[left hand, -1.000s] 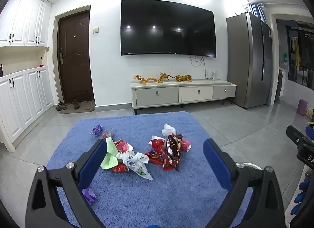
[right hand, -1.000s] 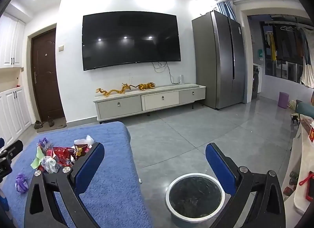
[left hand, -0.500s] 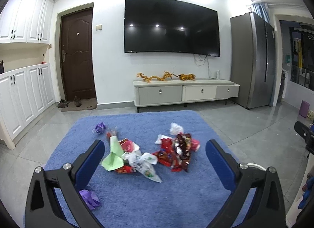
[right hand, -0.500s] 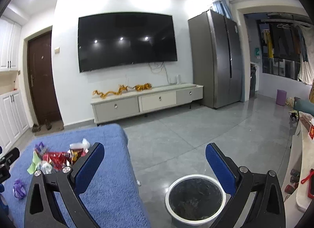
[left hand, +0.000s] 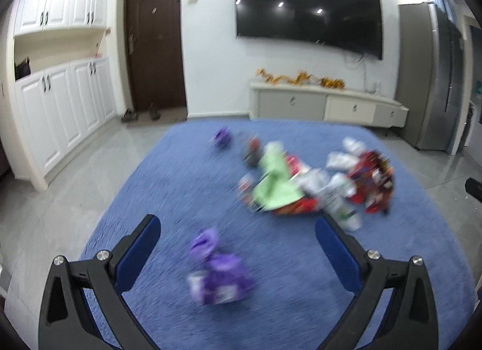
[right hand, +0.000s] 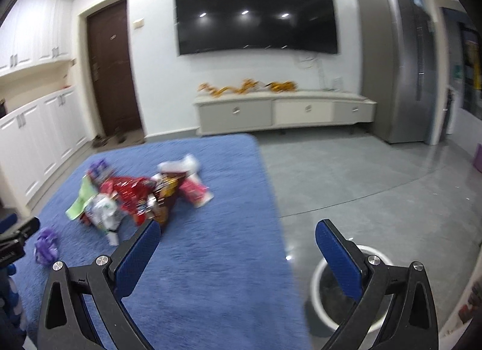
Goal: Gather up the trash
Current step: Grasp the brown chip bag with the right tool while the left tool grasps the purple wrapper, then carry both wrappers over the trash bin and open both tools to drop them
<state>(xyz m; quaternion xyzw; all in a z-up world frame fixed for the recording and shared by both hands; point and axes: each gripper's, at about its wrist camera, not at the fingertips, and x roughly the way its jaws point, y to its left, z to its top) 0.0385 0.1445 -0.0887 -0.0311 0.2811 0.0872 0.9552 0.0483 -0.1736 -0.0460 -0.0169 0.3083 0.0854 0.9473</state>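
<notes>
A heap of trash wrappers (left hand: 316,187) lies on the blue rug (left hand: 180,175): red, white and green pieces. A purple wrapper (left hand: 218,271) lies near, between the fingers of my open, empty left gripper (left hand: 238,244). A second purple wrapper (left hand: 222,138) lies farther back. In the right wrist view the heap (right hand: 138,196) is left of my open, empty right gripper (right hand: 238,247). A white-rimmed trash bin (right hand: 337,289) stands on the grey floor behind the right finger, partly hidden. The near purple wrapper (right hand: 45,246) shows at the left beside my left gripper.
A TV console (right hand: 283,111) with gold dragon figures stands against the far wall under a big TV (right hand: 256,12). White cabinets (left hand: 60,115) line the left. A brown door (left hand: 155,45) and a grey fridge (right hand: 394,63) stand at the back.
Both views have swung left and tilted down, now blurred. My left gripper has come closer to the near purple wrapper. Both grippers stay open.
</notes>
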